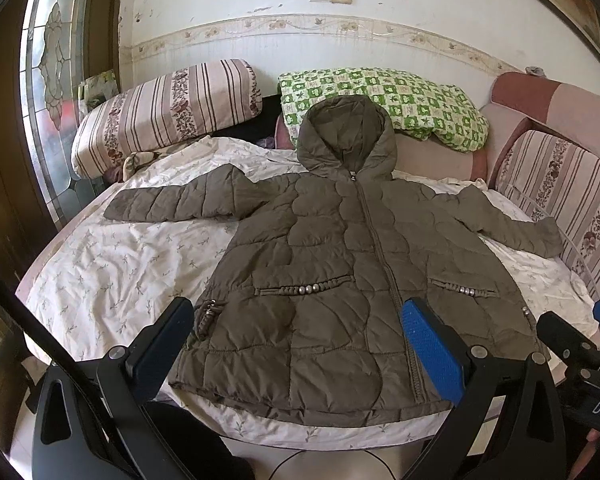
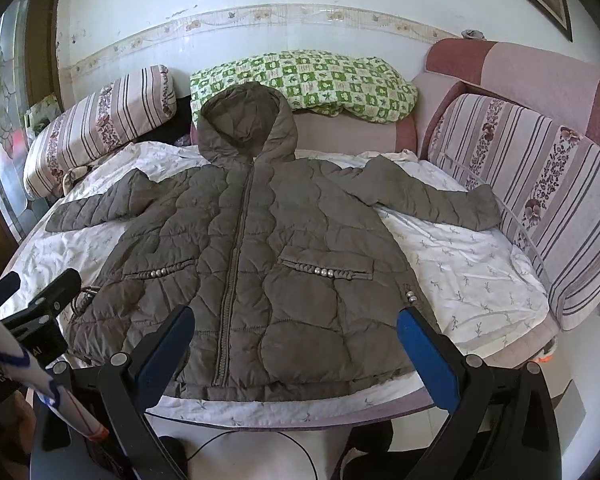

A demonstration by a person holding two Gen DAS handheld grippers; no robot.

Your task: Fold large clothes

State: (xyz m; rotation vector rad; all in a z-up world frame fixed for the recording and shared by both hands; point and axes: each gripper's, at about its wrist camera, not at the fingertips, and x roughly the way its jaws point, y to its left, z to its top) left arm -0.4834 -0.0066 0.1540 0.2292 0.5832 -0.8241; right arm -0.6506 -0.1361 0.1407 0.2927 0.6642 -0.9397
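An olive-brown quilted jacket [image 1: 332, 280] lies spread flat, front up and zipped, on the bed [image 1: 112, 280], which is covered by a white sheet with a small leaf print. Its hem runs just inside the bed's near edge, and its hood [image 1: 346, 136] points toward the far edge, resting against a green checked pillow [image 1: 400, 100]. The jacket's left-hand sleeve [image 1: 180, 200] reaches out toward the bed's left edge, below a striped bolster [image 1: 168, 112]; the other sleeve [image 2: 432, 196] stretches to the right edge, its cuff touching or nearly touching a striped cushion [image 2: 540, 200] there, though the fisheye makes that hard to judge. Beaded trim marks each front pocket.

The left tongs [image 1: 304, 344] hover above the hem on the jacket's left half, spread wide with nothing between them. The right tongs [image 2: 296, 344] hover over the hem on the right half, likewise wide apart and empty. Neither pair touches the fabric. A black cable [image 2: 252, 440] loops on the floor below the near edge.
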